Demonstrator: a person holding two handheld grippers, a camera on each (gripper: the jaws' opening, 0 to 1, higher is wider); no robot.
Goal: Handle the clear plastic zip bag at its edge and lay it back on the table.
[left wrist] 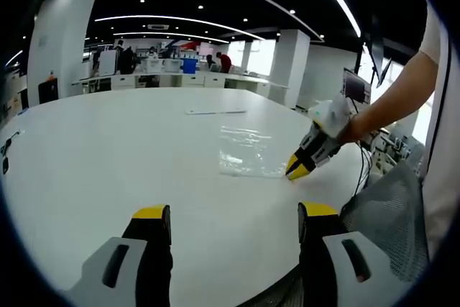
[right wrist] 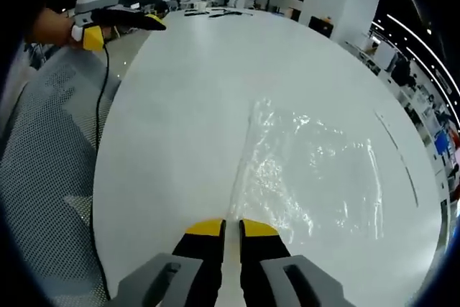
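In the left gripper view, the left gripper rises from six o'clock with its two yellow-tipped jaws spread wide and nothing between them, poised over bare white table. Toward one o'clock from those jaws the bag lies flat on the tabletop, clear and crinkled, catching the ceiling lights. At its three o'clock edge the right gripper comes in from the right, held by a hand, with its yellow tips down at the bag's near corner. A thin strip lies on the table at twelve o'clock from the bag, well apart from it. A mesh chair back stands at four o'clock, just beside the table's edge. Desks and people fill the far room at eleven o'clock.

In the right gripper view, the mesh chair takes up nine o'clock, with a cable hanging down over it from the left gripper at eleven o'clock, which is held off the table's edge. The right gripper rises from six o'clock, its jaws drawn almost together with a narrow slit between them. The tips sit at the bag's near edge; whether the film is pinched there I cannot tell. The bag spreads flat toward one o'clock on the table, and a thin strip lies beyond it at three o'clock.
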